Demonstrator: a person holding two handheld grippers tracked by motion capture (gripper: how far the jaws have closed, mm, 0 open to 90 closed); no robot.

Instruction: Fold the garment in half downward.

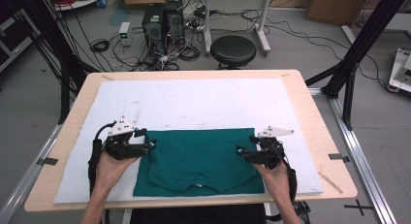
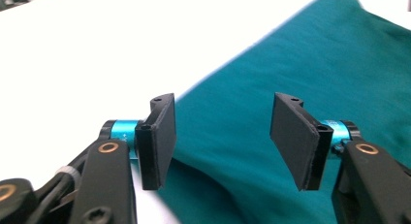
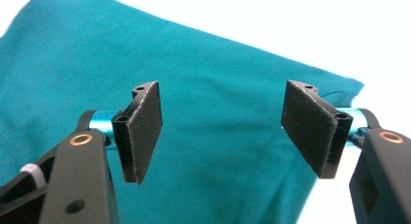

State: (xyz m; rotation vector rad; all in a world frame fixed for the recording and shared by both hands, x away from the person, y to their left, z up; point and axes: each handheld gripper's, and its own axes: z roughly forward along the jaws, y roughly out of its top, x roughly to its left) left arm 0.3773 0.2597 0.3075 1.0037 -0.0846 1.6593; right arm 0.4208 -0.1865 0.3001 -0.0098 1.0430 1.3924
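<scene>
A dark green T-shirt (image 1: pixel 198 158) lies folded flat on the white mat (image 1: pixel 194 103), its collar toward the table's near edge. My left gripper (image 1: pixel 151 145) hovers at the shirt's left edge, open, with nothing between its pads (image 2: pixel 162 139); the green cloth (image 2: pixel 300 64) lies below and beyond them. My right gripper (image 1: pixel 238 150) hangs over the shirt's right edge, open too. In the right gripper view the pads (image 3: pixel 140 129) stand wide apart above the cloth (image 3: pixel 213 88), clear of it.
The mat covers most of the wooden table (image 1: pixel 310 107). Beyond the table stand a black stool (image 1: pixel 233 50), two computer towers (image 1: pixel 162 20) and tangled cables on the floor. Black frame posts (image 1: pixel 354 54) rise at the right.
</scene>
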